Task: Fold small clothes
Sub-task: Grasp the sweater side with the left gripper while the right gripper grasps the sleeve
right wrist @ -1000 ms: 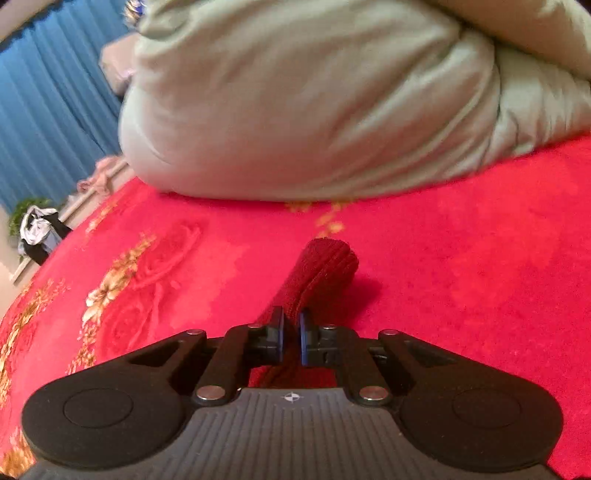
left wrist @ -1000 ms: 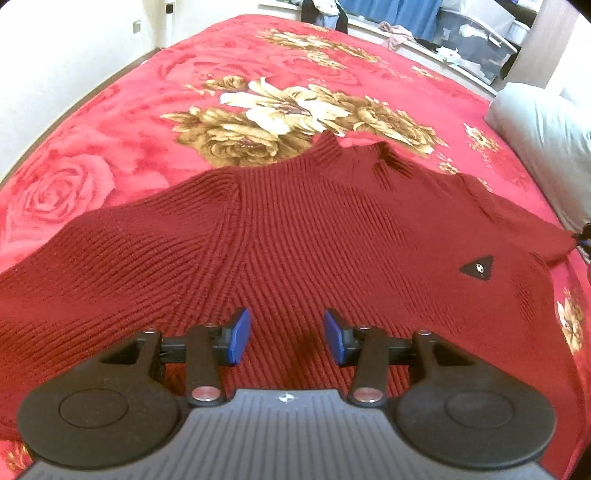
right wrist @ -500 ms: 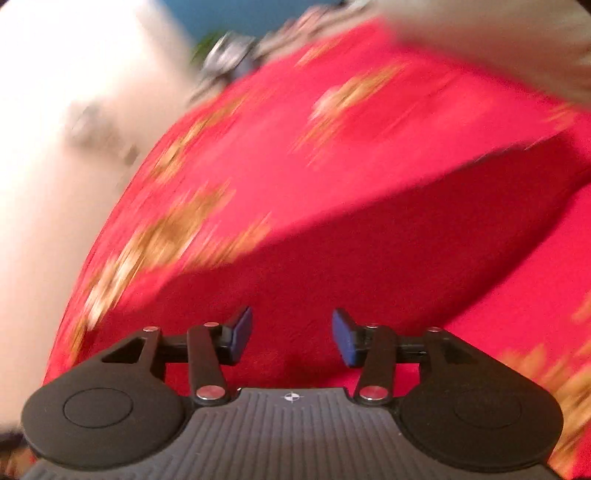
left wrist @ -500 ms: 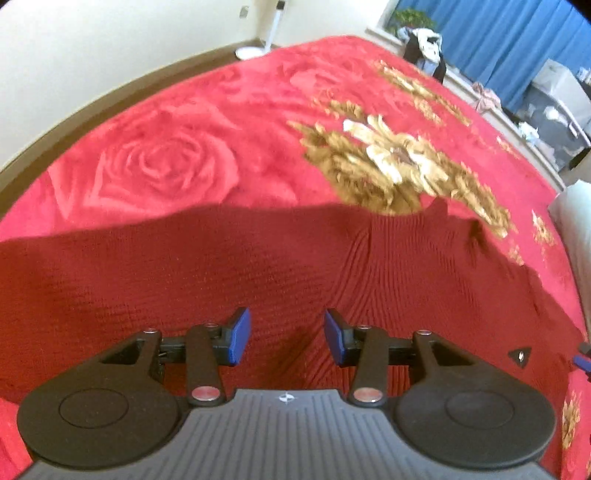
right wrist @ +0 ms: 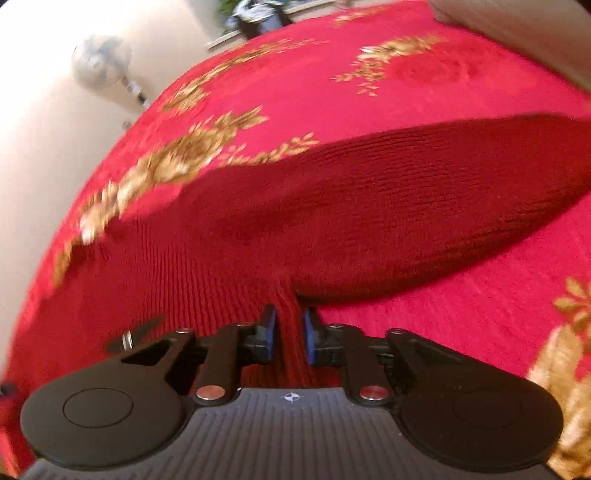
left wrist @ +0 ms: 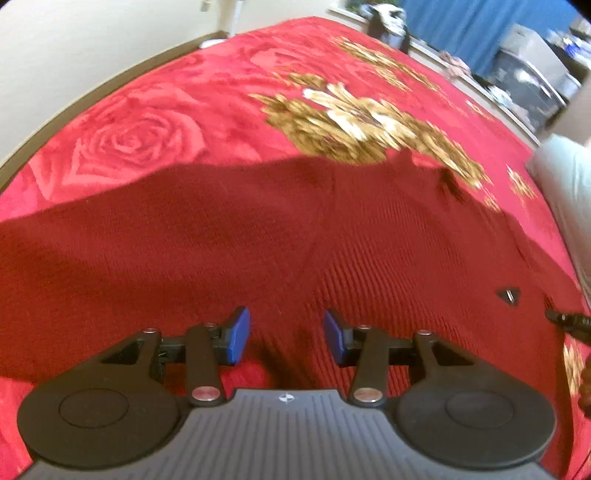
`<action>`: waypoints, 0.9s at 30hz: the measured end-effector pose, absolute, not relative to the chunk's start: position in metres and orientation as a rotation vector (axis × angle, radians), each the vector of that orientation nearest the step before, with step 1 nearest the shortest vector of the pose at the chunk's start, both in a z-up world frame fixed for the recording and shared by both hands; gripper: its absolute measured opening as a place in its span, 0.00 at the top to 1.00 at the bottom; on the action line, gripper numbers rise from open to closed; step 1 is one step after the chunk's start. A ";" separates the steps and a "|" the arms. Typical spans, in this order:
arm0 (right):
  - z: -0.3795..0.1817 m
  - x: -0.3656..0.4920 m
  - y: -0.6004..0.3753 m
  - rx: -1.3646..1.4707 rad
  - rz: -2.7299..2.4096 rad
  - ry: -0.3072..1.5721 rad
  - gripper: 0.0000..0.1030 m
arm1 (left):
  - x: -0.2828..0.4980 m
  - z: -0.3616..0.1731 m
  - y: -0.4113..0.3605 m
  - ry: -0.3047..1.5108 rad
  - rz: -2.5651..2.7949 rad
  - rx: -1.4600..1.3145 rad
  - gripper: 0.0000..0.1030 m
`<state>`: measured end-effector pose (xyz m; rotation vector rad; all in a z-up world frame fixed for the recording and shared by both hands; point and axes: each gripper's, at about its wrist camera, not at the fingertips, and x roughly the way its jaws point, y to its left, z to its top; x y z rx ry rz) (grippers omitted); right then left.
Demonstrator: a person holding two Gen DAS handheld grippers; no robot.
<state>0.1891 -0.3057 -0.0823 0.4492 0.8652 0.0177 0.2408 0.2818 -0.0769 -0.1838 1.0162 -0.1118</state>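
A dark red knitted sweater [left wrist: 332,240] lies spread flat on the red flowered bedspread [left wrist: 147,133]. It has a small black triangular label [left wrist: 509,294] at the right. My left gripper [left wrist: 286,341] is open and empty, low over the sweater's lower body edge. My right gripper [right wrist: 290,334] is shut on a pinched ridge of the sweater [right wrist: 332,206] at the armpit, where the right sleeve [right wrist: 461,192] meets the body. The sleeve stretches away to the right. The tip of the right gripper shows at the right edge of the left wrist view [left wrist: 569,321].
A pale grey-green pillow [left wrist: 565,192] lies at the bed's right side. A white wall [left wrist: 74,55] runs along the left side. A standing fan [right wrist: 99,61], blue curtains [left wrist: 461,26] and storage boxes [left wrist: 532,77] stand beyond the far end of the bed.
My right gripper let go of the sleeve cuff, swung open towards the body, and has now closed on the sweater at the armpit. My left gripper shifted left, staying open.
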 end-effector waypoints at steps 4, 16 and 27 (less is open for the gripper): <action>-0.080 0.144 -0.313 0.437 0.039 0.906 0.55 | 0.207 -0.076 0.271 1.044 -0.193 -0.162 0.52; -0.083 0.013 -0.319 0.333 -0.001 1.023 0.57 | 0.073 -0.099 0.275 1.192 -0.088 -0.288 0.53; -0.045 -0.047 -0.347 0.533 -0.059 0.888 0.95 | -0.019 -0.063 0.256 0.956 -0.012 -0.184 0.90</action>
